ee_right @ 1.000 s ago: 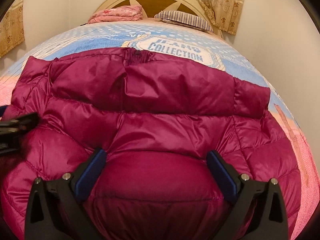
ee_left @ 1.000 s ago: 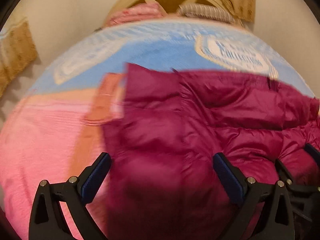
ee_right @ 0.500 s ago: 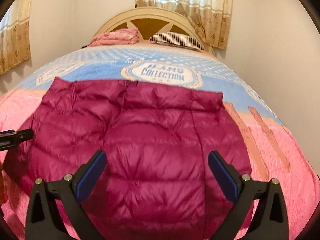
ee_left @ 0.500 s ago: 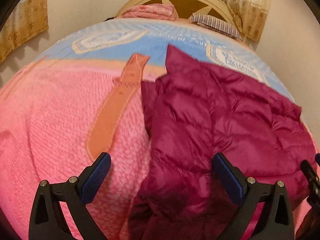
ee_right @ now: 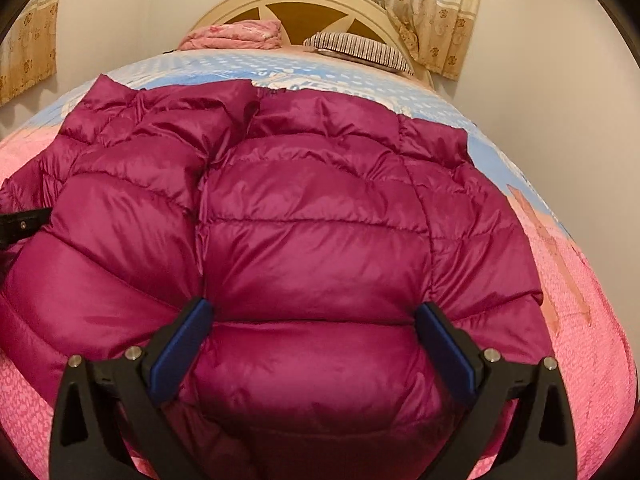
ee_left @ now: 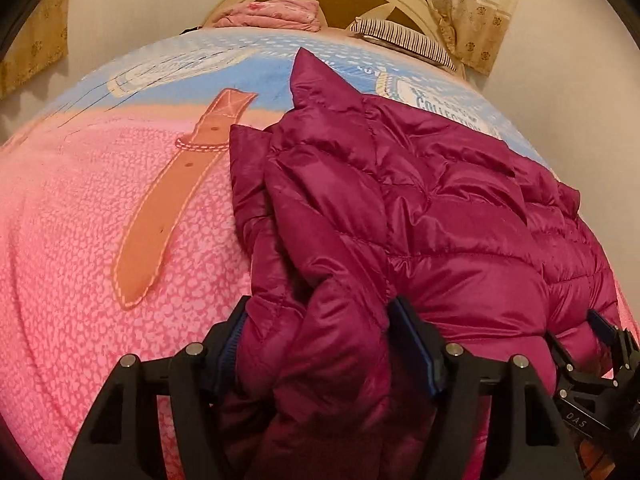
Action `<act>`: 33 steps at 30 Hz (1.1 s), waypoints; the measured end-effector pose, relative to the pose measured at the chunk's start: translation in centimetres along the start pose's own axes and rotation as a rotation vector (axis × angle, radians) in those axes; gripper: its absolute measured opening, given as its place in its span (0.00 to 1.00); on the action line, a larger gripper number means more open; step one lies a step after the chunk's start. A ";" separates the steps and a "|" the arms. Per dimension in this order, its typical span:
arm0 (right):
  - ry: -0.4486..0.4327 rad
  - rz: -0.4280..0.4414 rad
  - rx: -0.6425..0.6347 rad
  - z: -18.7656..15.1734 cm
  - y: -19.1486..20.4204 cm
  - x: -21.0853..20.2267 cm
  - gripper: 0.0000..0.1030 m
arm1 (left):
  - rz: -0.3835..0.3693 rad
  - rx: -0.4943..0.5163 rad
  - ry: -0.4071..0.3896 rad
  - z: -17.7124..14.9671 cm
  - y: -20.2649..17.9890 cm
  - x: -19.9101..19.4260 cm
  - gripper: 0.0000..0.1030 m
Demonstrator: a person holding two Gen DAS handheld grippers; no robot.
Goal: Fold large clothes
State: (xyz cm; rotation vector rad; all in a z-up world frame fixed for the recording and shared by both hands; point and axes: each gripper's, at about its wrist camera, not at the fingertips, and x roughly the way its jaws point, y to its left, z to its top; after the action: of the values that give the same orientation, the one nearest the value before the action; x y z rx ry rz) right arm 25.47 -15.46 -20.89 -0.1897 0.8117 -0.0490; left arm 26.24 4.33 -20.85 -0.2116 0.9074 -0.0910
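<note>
On the bed (ee_left: 100, 280), the left hand-held gripper (ee_left: 316, 344) pinches the puffer jacket (ee_right: 320, 220) hem, the right hand-held gripper (ee_right: 312, 344) straddles it unclosed; next, right must clamp before folding.

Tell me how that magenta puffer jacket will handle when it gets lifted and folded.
The puffer jacket probably flops: it already bunches between the left gripper fingers. Its puffed quilting suggests it is light for its bulk and may spring back open. The shiny shell looks slippery, so it may slide on the bedspread.

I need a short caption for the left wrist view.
Left tongs shut on the magenta puffer jacket, spread over the pink bedspread.
</note>
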 end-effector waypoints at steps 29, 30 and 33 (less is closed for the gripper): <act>-0.014 0.132 -0.160 2.9 12.9 -2.2 0.99 | 0.056 0.081 -0.300 4.1 3.0 -14.4 0.09; -0.009 0.157 -0.174 3.1 12.9 -2.5 0.98 | 0.064 0.093 -0.302 4.4 2.7 -14.4 0.09; -0.038 0.193 -0.185 3.2 10.1 -4.3 0.99 | 0.071 0.138 -0.313 4.8 0.8 -14.4 0.09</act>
State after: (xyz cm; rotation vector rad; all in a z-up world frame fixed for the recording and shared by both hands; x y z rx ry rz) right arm 24.53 -4.60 -17.51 -0.2847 0.7931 0.2113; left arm 21.20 8.23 -7.02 -0.0625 0.5934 -0.0526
